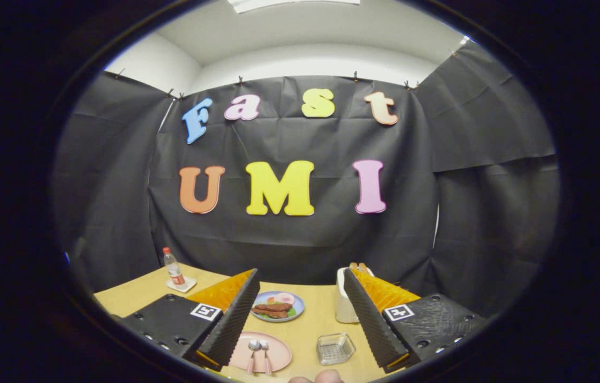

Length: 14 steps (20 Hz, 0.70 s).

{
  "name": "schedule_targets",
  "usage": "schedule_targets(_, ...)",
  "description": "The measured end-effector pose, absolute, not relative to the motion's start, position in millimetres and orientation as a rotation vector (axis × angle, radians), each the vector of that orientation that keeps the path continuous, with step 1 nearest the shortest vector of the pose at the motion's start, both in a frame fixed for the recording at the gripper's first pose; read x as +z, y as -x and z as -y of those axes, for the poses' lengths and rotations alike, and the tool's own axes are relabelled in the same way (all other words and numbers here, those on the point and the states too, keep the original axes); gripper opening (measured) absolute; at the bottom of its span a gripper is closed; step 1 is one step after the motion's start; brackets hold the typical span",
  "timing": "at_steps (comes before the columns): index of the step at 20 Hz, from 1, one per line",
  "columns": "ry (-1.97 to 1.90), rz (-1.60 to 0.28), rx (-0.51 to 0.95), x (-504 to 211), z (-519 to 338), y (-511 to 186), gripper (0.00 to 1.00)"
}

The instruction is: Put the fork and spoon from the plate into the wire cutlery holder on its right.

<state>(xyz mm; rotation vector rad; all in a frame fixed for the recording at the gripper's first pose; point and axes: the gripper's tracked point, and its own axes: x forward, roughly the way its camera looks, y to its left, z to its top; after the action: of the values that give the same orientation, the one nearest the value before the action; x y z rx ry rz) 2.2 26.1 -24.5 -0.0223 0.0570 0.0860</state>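
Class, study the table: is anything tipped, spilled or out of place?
Nothing stands out. The fork and spoon lie side by side on the pink plate, the wire holder sits upright beside it, and the gripper hangs open above.

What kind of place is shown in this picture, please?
Probably a staged dining setup in a recording booth: black cloth walls surround a wooden table with a pink plate holding cutlery and a plate of food. The gripper hovers open above it.
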Motion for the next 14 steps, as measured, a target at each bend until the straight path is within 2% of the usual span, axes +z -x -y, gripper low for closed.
schedule_targets(5, 0.087, -0.224, 0.153, -78.5, -44.2, -3.6, 0.95)
schedule_targets(14, 0.196, -0.723, 0.233, -238.3, -73.8, -3.5, 0.96)
